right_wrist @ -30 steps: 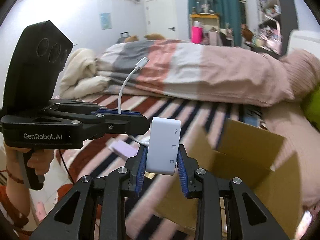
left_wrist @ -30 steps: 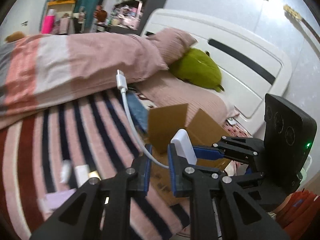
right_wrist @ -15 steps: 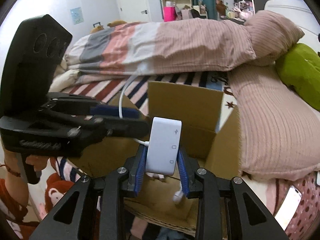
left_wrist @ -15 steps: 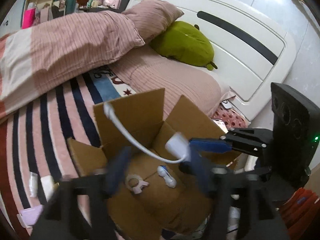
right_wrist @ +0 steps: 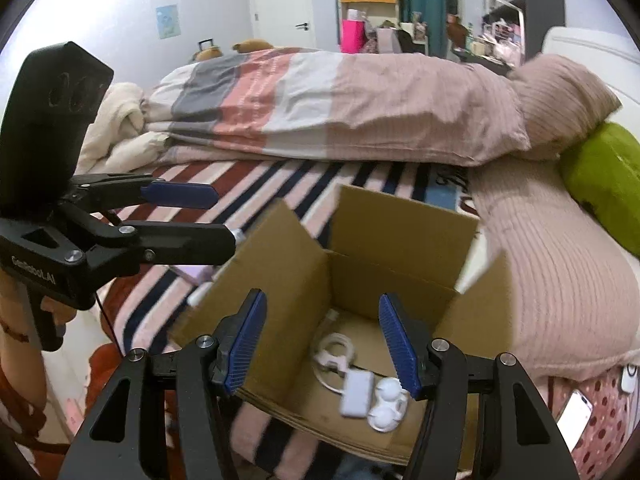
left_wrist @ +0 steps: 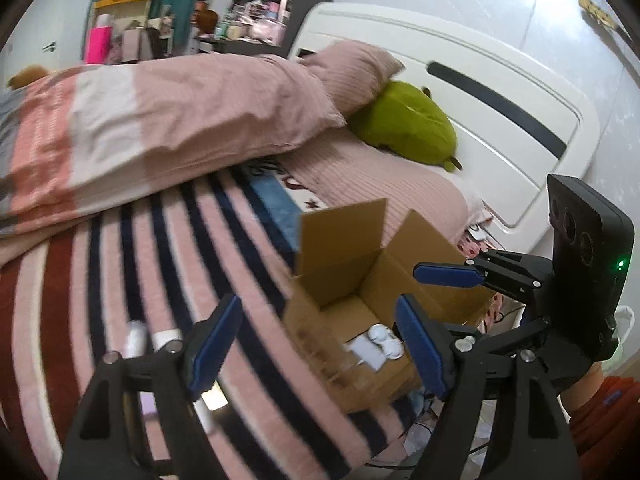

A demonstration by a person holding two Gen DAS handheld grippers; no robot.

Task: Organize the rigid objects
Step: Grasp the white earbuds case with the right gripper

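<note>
An open cardboard box (right_wrist: 396,240) (left_wrist: 340,240) sits on the striped bed. Inside lie a white card-reader adapter (right_wrist: 356,394) with its coiled white cable (right_wrist: 334,354) and a white double-dome object (right_wrist: 387,406); the adapter (left_wrist: 366,354) and the domes (left_wrist: 386,340) also show in the left wrist view. My right gripper (right_wrist: 324,344) is open and empty above the box. My left gripper (left_wrist: 316,344) is open and empty over the box's near-left edge. Each gripper shows in the other's view: the left (right_wrist: 188,216), the right (left_wrist: 444,280).
Small white and lilac items (left_wrist: 136,338) lie on the striped blanket (left_wrist: 120,260) left of the box. A folded duvet (right_wrist: 320,100), pink pillow (right_wrist: 560,92) and green plush (right_wrist: 604,176) lie behind. A phone (right_wrist: 574,416) lies at the bed's right edge.
My right gripper opened and let go of the adapter, which now lies in the box with its cable. My left gripper also opened and released the cable, then swung left.
</note>
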